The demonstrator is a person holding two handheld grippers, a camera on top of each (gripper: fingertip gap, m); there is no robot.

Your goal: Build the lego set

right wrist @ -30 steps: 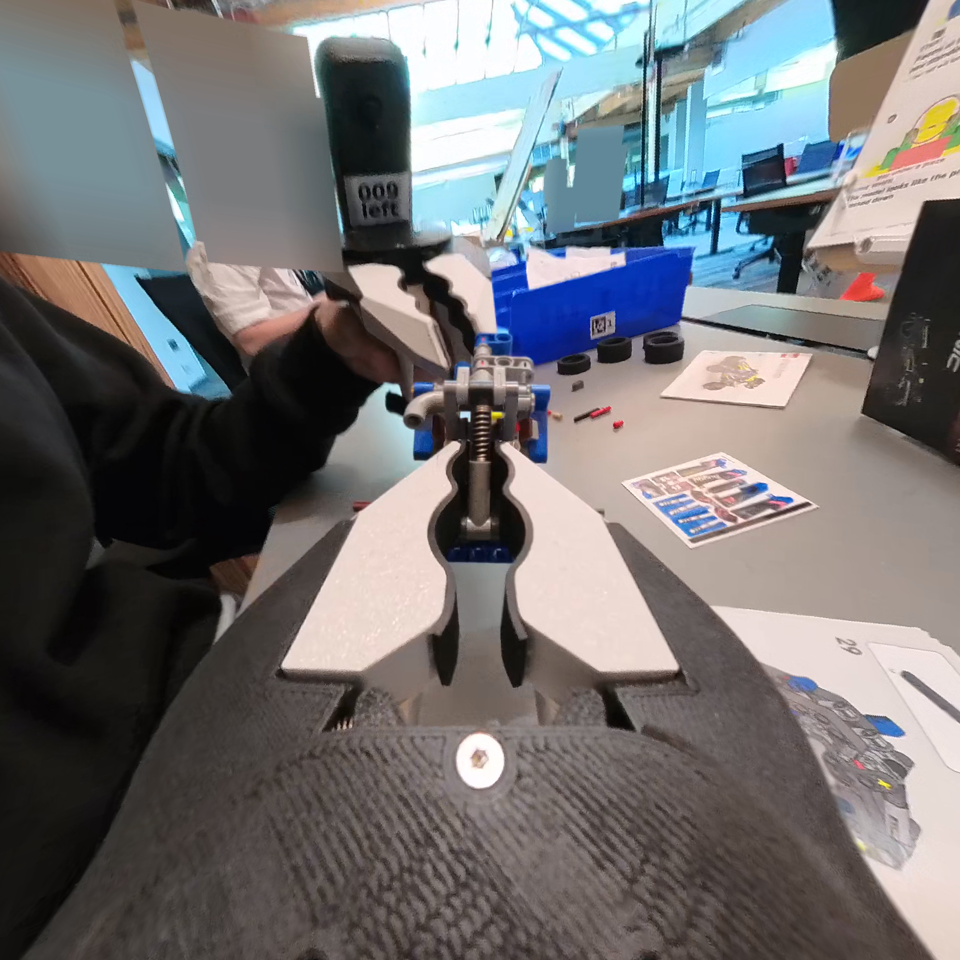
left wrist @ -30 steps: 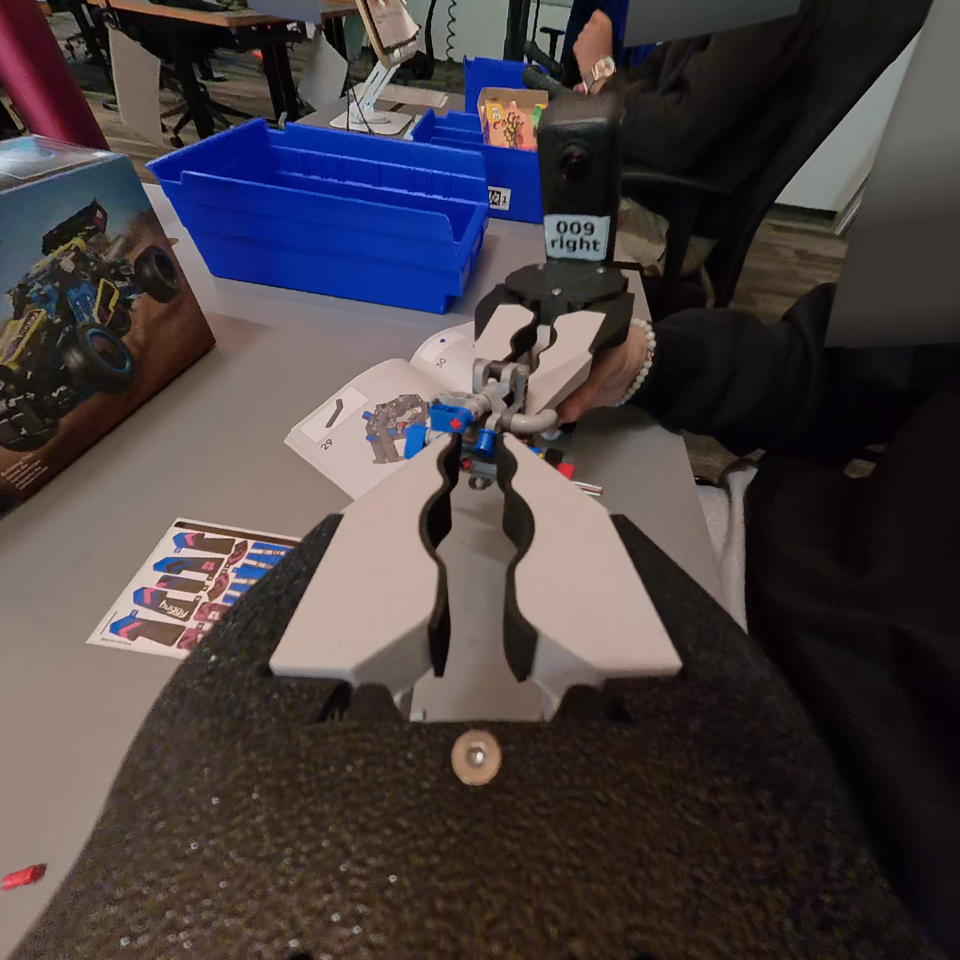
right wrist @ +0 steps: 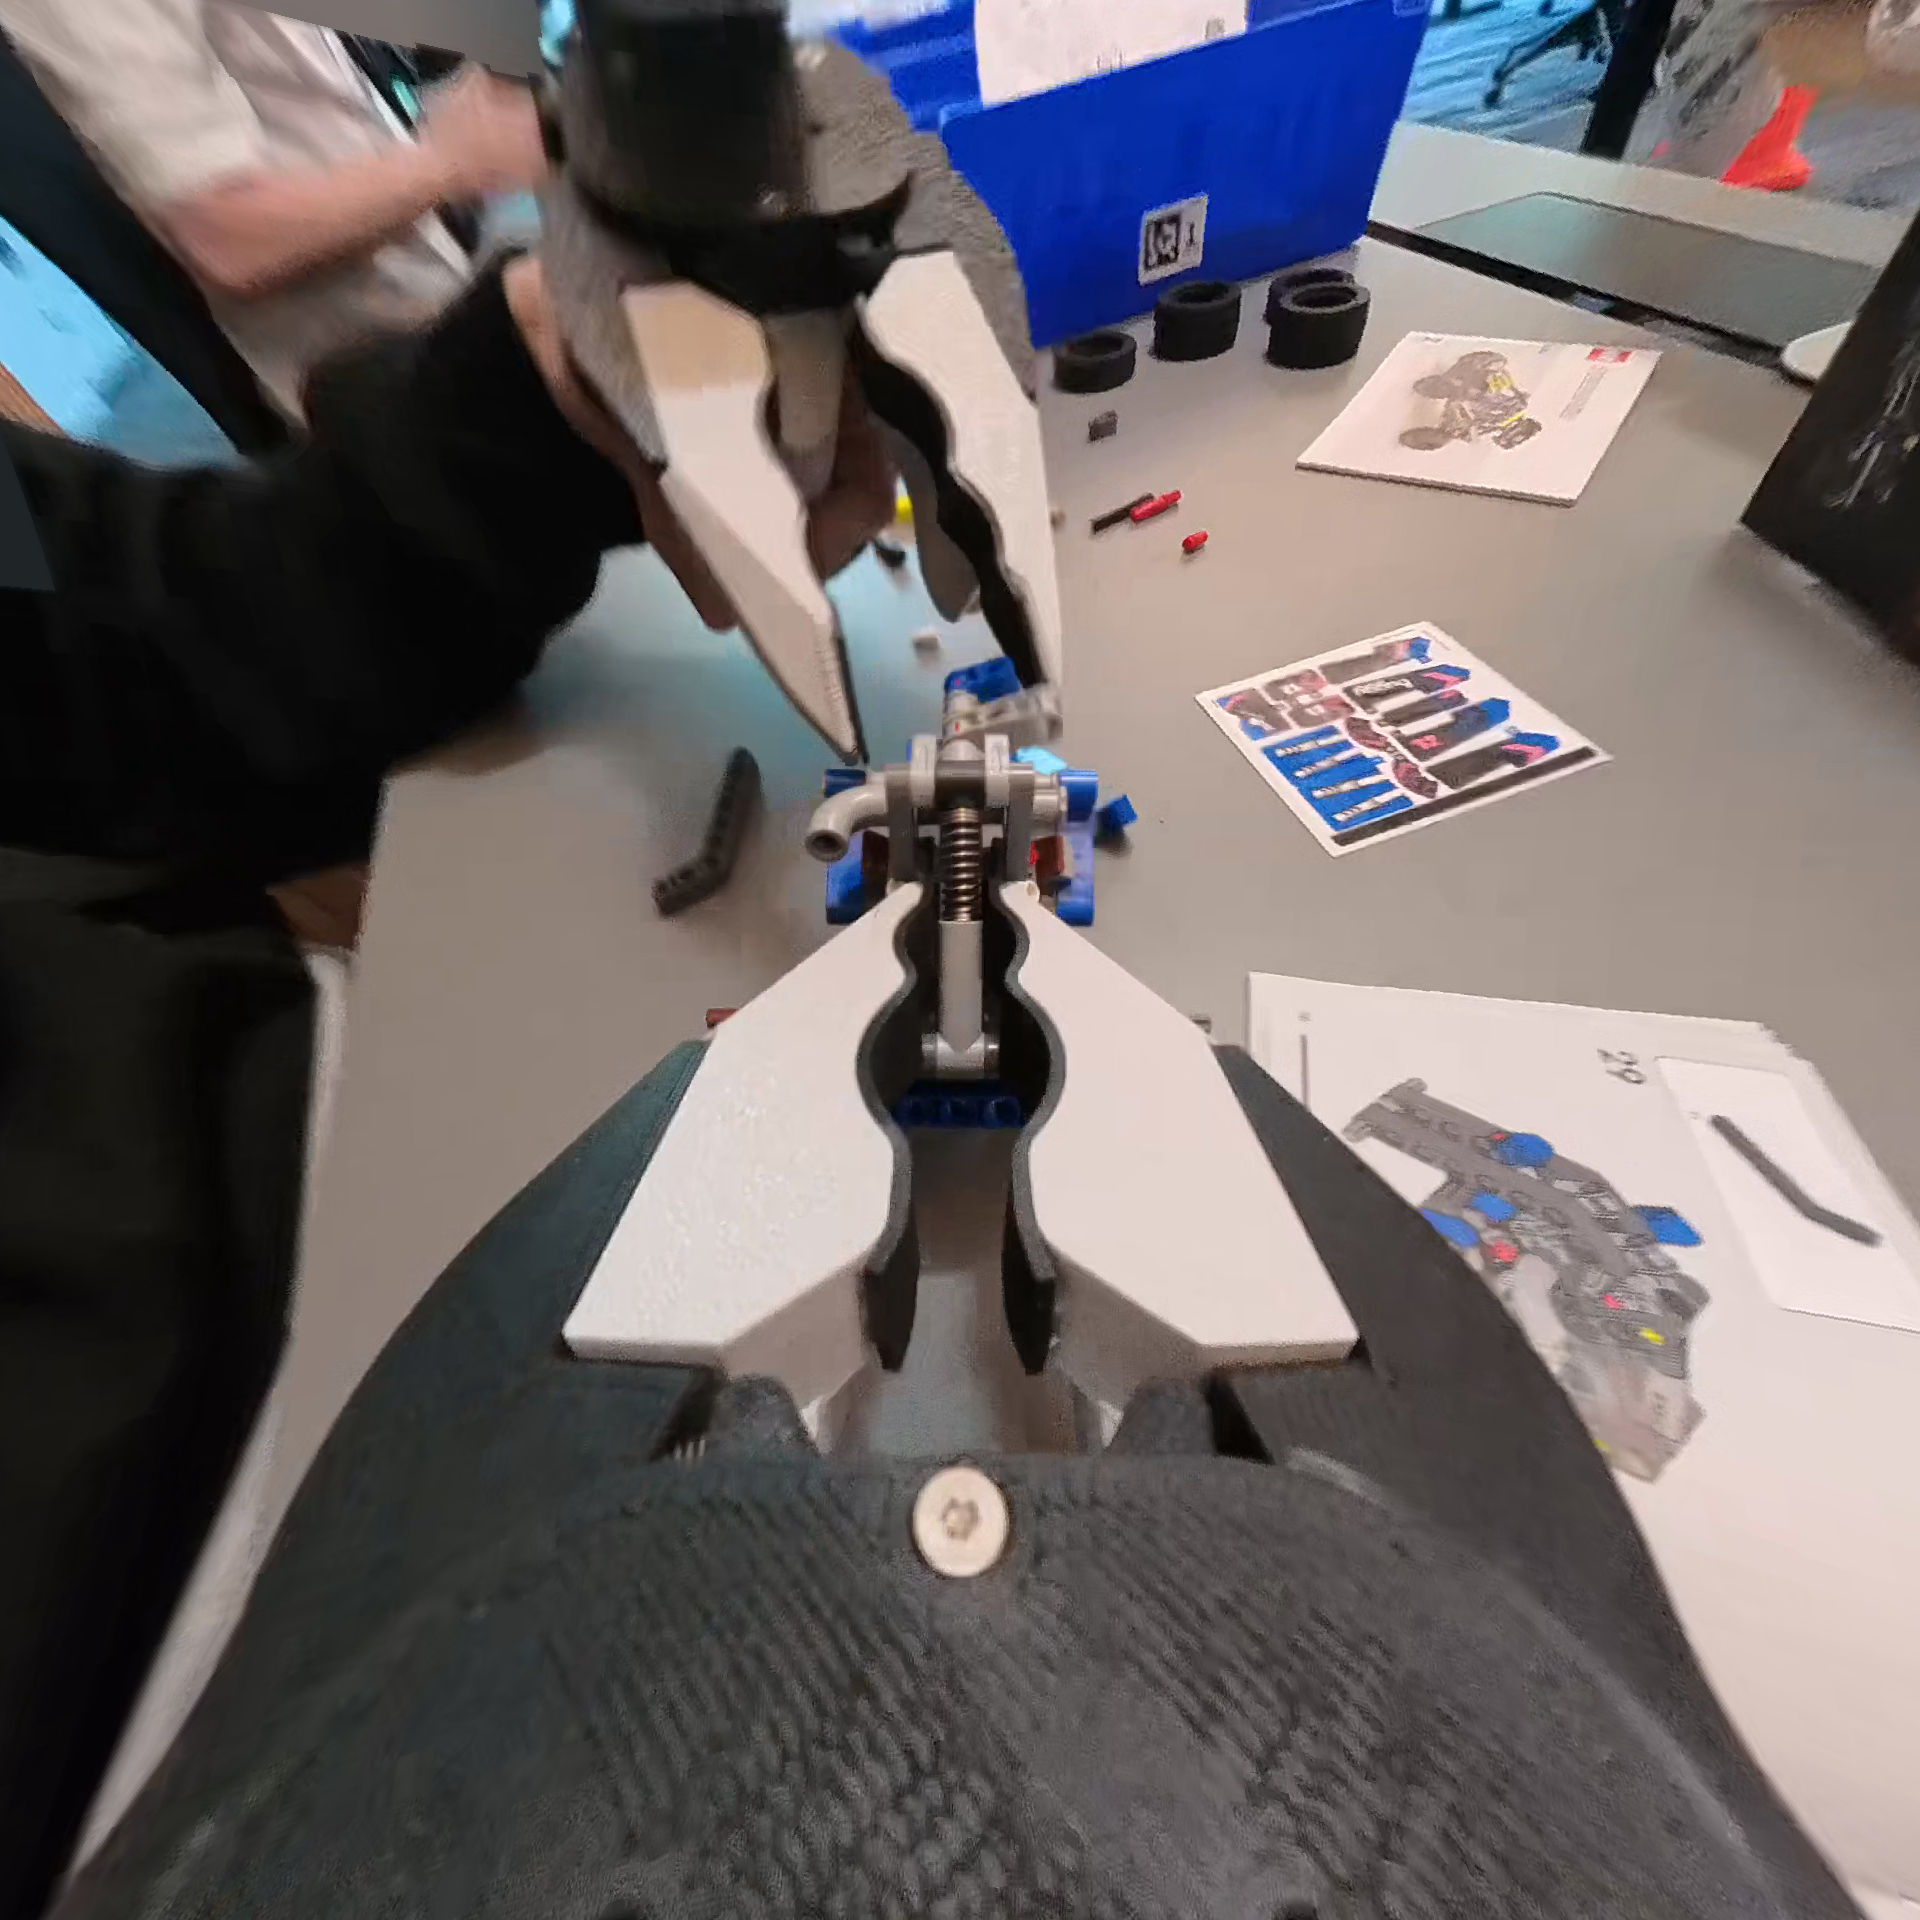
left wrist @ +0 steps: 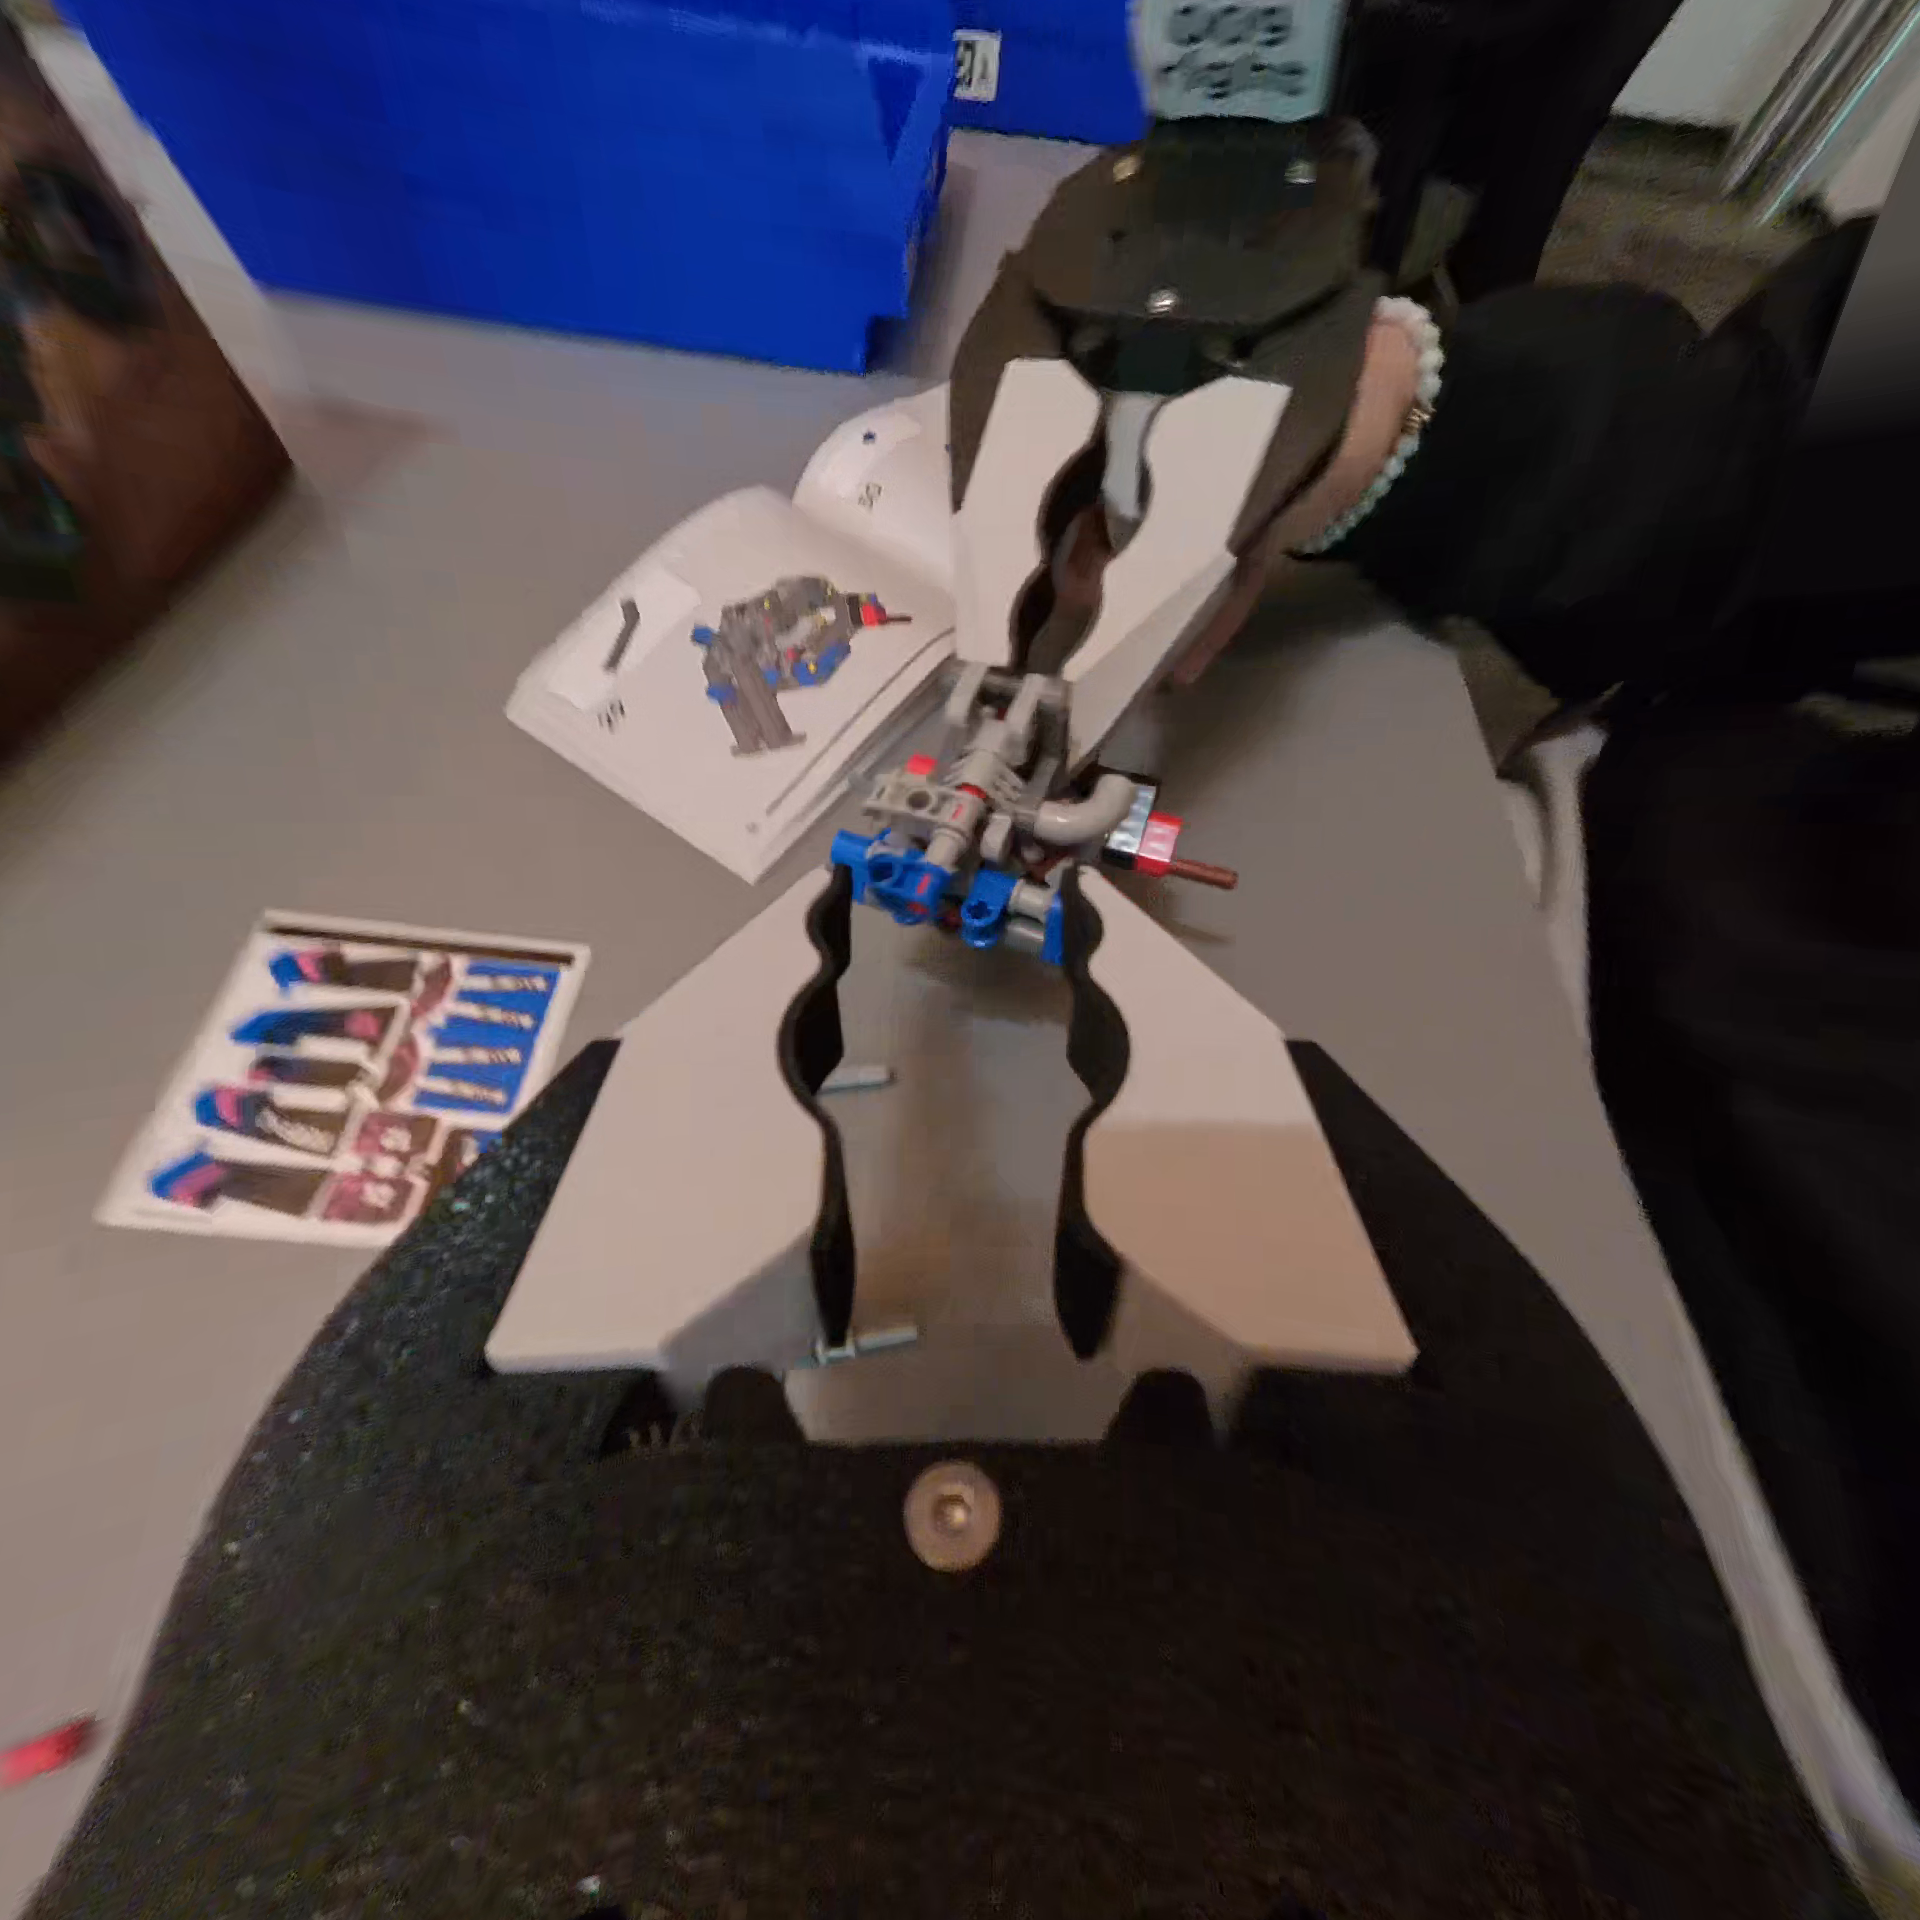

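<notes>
My right claw (right wrist: 961, 904) is clamped on the small grey-and-blue brick assembly with a coiled spring (right wrist: 961, 831), whose grey shaft runs back between the jaws; it is held just above the grey worktop (right wrist: 1455, 935). My left claw (left wrist: 951, 899) stands spread wide, its tips flanking the assembly's blue end without a firm hold that I can confirm.

Right of my right claw, the open white instruction booklet (right wrist: 1558, 1195) lies close. To its left the worktop edge runs near the dark sleeve. A bent dark grey beam (right wrist: 707, 831) lies just left of the assembly. Beyond, the sticker sheet (right wrist: 1403, 738) lies flat, with open surface around it. Farther off, loose red pins (right wrist: 1143, 509), three black tyres (right wrist: 1205, 322) and a blue plastic bin (right wrist: 1195, 135) close off the far side.
</notes>
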